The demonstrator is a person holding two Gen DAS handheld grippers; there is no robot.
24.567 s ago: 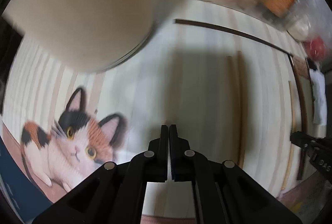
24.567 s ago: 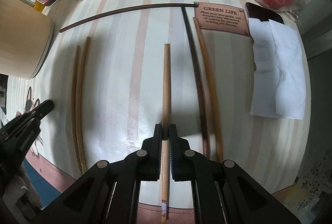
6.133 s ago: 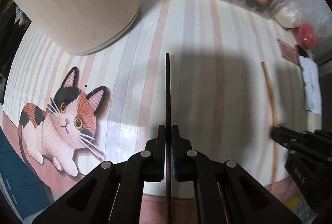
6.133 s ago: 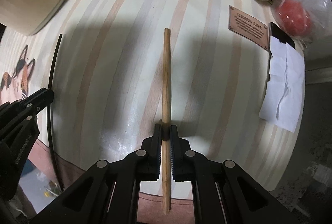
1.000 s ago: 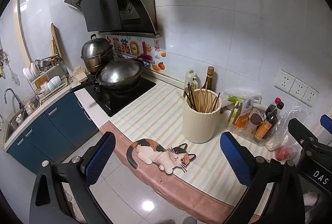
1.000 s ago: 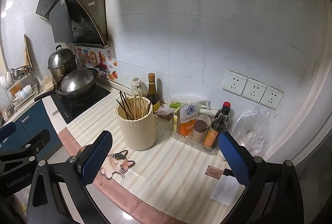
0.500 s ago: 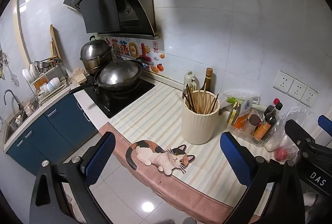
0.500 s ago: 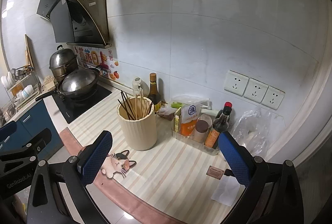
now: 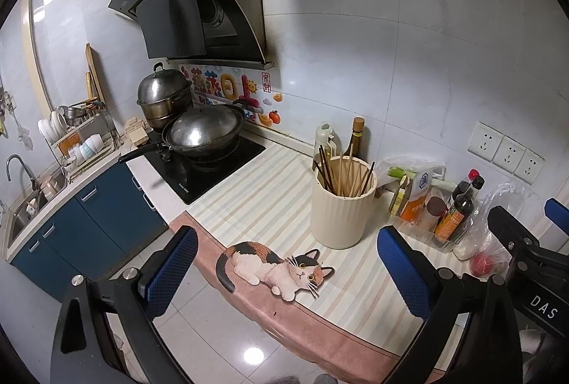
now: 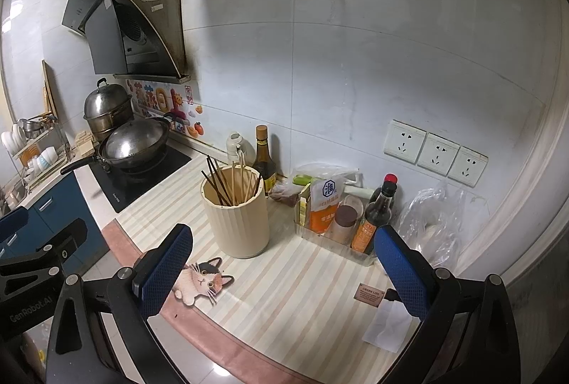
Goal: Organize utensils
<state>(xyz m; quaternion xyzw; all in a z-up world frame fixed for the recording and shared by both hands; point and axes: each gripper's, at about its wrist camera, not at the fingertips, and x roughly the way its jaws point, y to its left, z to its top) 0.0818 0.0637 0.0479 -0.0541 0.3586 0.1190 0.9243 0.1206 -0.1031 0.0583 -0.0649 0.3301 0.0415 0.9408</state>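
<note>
A cream ribbed holder (image 9: 341, 211) stands upright on the striped counter mat (image 9: 270, 199), with several dark and light chopsticks (image 9: 341, 172) standing in it. It also shows in the right wrist view (image 10: 236, 216), chopsticks (image 10: 231, 181) leaning in it. My left gripper (image 9: 286, 272) is wide open and empty, held back from the counter edge. My right gripper (image 10: 282, 272) is wide open and empty too, also back from the counter. The right gripper's body shows at the left wrist view's right edge (image 9: 530, 259).
A cat picture (image 9: 275, 264) lies on the mat's front edge. A clear tray of bottles and packets (image 10: 341, 216) stands right of the holder, then a plastic bag (image 10: 437, 224). A wok (image 9: 204, 135) and steamer pot (image 9: 163, 99) sit on the hob at left. A small plaque (image 10: 370, 293) and white paper (image 10: 386, 327) lie at front right.
Over the last second both views barely shift; the grippers stay open and back from the counter. Earlier, each gripper was shut on a chopstick on the mat; the chopsticks now stand in the holder.
</note>
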